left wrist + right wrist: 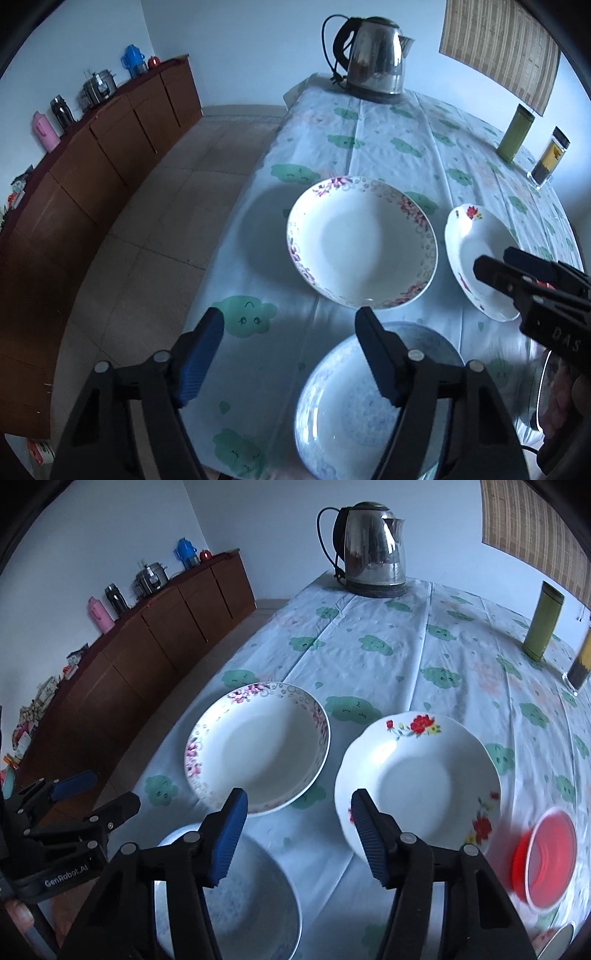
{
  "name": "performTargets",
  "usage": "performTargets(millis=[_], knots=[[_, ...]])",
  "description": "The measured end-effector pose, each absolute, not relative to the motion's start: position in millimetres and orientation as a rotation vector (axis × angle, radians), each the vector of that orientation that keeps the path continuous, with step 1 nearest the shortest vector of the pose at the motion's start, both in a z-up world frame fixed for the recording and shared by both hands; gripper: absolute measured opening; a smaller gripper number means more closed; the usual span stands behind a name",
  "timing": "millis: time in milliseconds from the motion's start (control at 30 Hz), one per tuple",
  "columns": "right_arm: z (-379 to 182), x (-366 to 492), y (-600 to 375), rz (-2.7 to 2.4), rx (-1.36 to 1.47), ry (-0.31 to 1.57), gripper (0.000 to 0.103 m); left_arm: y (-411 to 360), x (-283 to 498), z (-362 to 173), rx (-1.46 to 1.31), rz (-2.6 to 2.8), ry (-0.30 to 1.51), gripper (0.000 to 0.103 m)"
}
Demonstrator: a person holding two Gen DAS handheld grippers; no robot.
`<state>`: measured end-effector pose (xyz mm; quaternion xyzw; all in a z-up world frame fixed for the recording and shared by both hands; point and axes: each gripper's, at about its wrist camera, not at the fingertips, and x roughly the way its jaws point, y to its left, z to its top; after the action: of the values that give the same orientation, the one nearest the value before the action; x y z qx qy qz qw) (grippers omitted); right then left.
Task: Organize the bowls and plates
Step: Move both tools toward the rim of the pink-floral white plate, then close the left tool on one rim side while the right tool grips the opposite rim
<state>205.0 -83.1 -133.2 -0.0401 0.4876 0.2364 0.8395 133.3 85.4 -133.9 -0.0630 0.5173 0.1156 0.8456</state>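
Three plates lie on the cloud-print tablecloth. The pink-flowered plate is farthest left. The red-flowered plate lies to its right. The blue-patterned plate is nearest. My left gripper is open above the cloth, its right finger over the blue plate's far rim. My right gripper is open too, its right finger over the red-flowered plate's left rim. Neither holds anything.
A steel kettle stands at the table's far end, a green canister and a dark jar at the right. A red round container sits right of the red-flowered plate. Left of the table's edge are floor and a wooden sideboard.
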Motion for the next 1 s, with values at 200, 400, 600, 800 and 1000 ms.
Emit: performTargets(millis=[200,400,600,800,1000], knots=[[-147.6,240.1,-68.6,0.483,-0.098,1.069,0.06,102.0,155.6,-148.8,-0.191,0.258,1.14,0.074],[-161.5,268.1,-55.4,0.475,-0.13,1.094,0.055,112.8,175.0,-160.9,-0.219,0.257,1.166,0.062],[-176.1,290.6,-44.7,0.483,-0.154,1.129,0.047,117.9,188.3,-174.4,-0.235,0.252,1.197,0.047],[-187.0,300.9,-34.0,0.492,-0.19,1.153,0.047,119.4,198.1,-182.3,-0.243,0.253,1.21,0.042],[-196.8,307.0,-27.7,0.503,-0.21,1.182,0.04,120.6,206.4,-189.5,-0.26,0.25,1.229,0.037]])
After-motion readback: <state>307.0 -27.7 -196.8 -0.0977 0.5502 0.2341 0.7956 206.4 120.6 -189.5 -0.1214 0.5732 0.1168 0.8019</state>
